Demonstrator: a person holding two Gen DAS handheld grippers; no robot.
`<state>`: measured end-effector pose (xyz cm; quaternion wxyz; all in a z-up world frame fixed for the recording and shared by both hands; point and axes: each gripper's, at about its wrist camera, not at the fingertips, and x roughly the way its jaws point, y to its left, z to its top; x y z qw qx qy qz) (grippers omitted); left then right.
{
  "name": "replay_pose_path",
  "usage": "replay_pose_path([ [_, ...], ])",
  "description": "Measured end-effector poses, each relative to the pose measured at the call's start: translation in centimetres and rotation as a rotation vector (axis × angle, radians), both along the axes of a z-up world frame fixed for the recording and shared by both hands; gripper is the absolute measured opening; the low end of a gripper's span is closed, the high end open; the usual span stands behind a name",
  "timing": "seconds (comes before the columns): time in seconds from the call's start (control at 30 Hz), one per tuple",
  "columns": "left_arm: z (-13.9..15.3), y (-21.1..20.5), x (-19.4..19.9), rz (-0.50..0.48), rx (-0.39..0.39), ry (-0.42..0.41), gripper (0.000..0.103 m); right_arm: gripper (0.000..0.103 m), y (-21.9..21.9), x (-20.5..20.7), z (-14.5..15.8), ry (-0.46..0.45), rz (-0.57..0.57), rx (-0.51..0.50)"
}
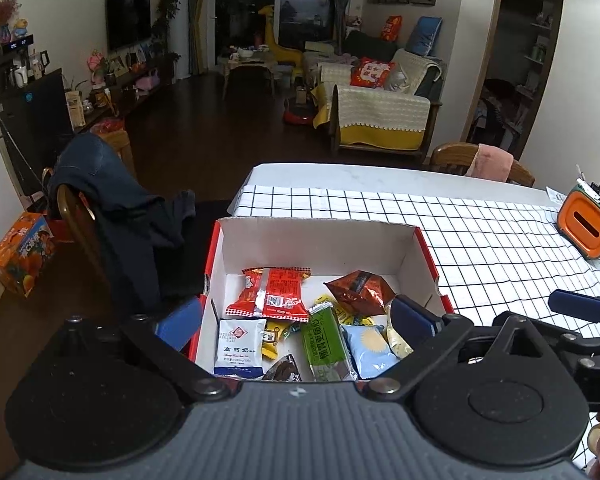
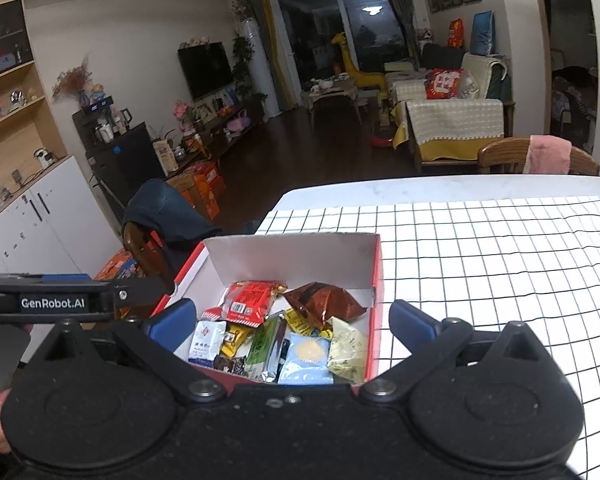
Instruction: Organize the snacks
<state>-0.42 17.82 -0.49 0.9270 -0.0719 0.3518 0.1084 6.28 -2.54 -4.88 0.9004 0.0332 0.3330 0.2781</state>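
Landmark: the red-sided box [image 1: 424,252] with a white inside, open at the top, on the checked tablecloth [image 1: 480,240].
Box position: at the tablecloth's left end, its left wall close to the table edge; a chair draped with dark clothes [image 1: 132,216] stands just beyond that wall.
Box axis: its long side runs away from both cameras, toward the sofa [image 1: 380,116]; the tall white back flap stands at the far end.
Snacks: loose packets fill the near half of the box, the far half shows bare white floor.
Red packet [image 1: 274,298]: lies flat, long axis across the box, toward the left wall.
Brown foil bag [image 1: 360,290]: crumpled, beside the right wall, touching the red packet's corner area.
Green bar [image 1: 326,344]: long axis along the box, pointing at the far flap, between a white sachet [image 1: 238,346] and a light blue pack [image 1: 370,346].
Left gripper [image 1: 296,320]: jaws spread as wide as they go, nothing held; one finger is outside the left wall, the other over the right wall.
Right gripper [image 2: 292,322]: jaws wide apart, empty, straddling the box's near end.
Open room: the tablecloth to the box's right lies bare up to an orange holder [image 1: 586,226] well away.
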Motion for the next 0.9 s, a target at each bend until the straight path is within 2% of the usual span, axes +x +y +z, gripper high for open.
replay_pose_path([
  [0.2, -0.3, -0.3, -0.3, -0.002, -0.002, 0.007, 0.101, 0.103, -0.5, -0.1, -0.2, 0.01, -0.034, 0.026],
  [0.37, -0.3, -0.6, -0.2, -0.008, 0.0, 0.009, 0.101, 0.103, -0.2, -0.2, -0.4, 0.021, -0.031, 0.009],
  [0.67, -0.4, -0.6, -0.5, -0.01, -0.009, 0.012, 0.101, 0.103, 0.0, -0.6, -0.3, 0.005, -0.038, -0.009],
  [0.9, -0.1, -0.7, -1.1, -0.021, -0.007, -0.019, 0.101, 0.103, 0.2, -0.8, -0.1, -0.021, -0.044, -0.02],
])
